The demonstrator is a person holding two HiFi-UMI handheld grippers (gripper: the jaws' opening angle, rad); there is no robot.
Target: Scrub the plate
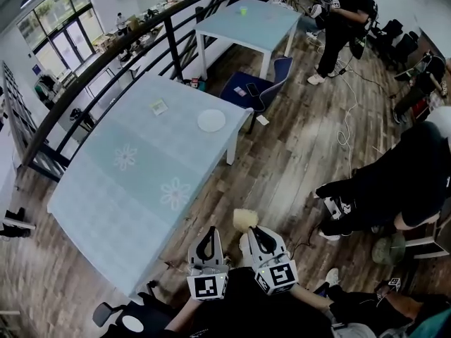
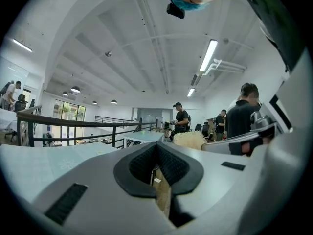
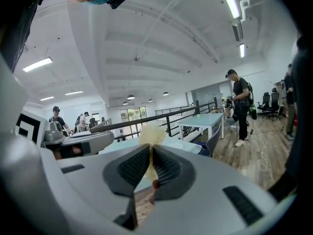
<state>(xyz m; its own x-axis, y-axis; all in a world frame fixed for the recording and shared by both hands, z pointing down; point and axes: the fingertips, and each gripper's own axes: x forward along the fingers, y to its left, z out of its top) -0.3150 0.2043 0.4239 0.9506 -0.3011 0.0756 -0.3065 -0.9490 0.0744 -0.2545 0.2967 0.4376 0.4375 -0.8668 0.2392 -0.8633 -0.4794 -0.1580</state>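
A round white plate (image 1: 211,120) lies near the far right edge of the long light-blue table (image 1: 134,174). Both grippers are held low and close to my body, off the table's near corner and far from the plate. My right gripper (image 1: 255,236) (image 3: 149,156) is shut on a pale yellow scrub sponge (image 1: 245,219) (image 3: 151,132), which sticks out past its tips. The same sponge (image 2: 190,139) shows to the right in the left gripper view. My left gripper (image 1: 206,248) (image 2: 156,155) has its jaws pressed together with nothing between them.
A small card (image 1: 158,106) lies on the table left of the plate. A black railing (image 1: 106,62) runs behind the table. Beyond stand a second table (image 1: 246,21) and a blue chair (image 1: 257,90). A seated person (image 1: 402,182) is at the right, another stands far back (image 1: 345,20).
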